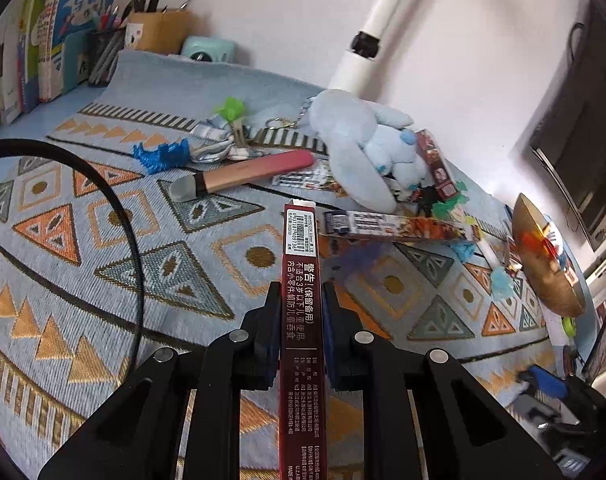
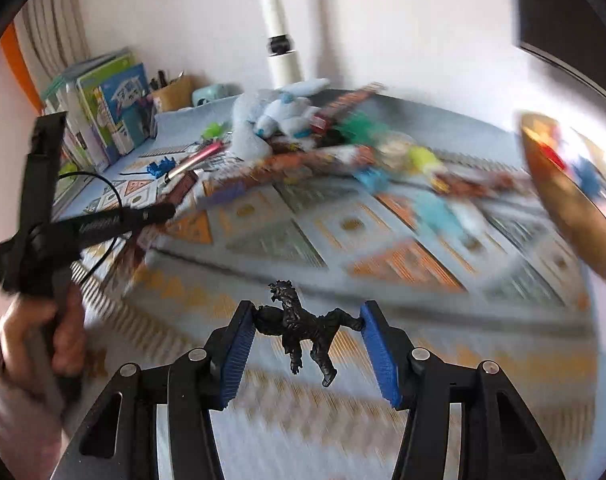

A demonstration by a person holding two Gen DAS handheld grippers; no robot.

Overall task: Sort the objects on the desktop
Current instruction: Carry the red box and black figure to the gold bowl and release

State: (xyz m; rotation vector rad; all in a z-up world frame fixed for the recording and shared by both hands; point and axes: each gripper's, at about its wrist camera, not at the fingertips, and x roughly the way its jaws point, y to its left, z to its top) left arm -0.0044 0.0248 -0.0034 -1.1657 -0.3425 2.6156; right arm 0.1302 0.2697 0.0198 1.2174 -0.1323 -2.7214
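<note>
My left gripper [image 1: 301, 296] is shut on a slim dark red box [image 1: 301, 248] with white print and a barcode, held on edge above the patterned mat [image 1: 163, 272]. In the right wrist view my right gripper [image 2: 307, 312] has a small black figurine [image 2: 291, 316] spanning its blue pads [image 2: 237, 352], touching both. That view is motion-blurred. A hand [image 2: 59, 332] holds the left gripper's black body [image 2: 35, 200] at the left edge.
A light blue plush rabbit [image 1: 367, 148], a pink brush [image 1: 247, 174], a long printed box [image 1: 399, 226] and small coloured toys lie across the mat's far side. A golden bowl [image 1: 543, 256] holding toys is at right. Books [image 1: 43, 40], pen holders [image 1: 107, 56] and a white lamp pole [image 1: 367, 40] stand behind.
</note>
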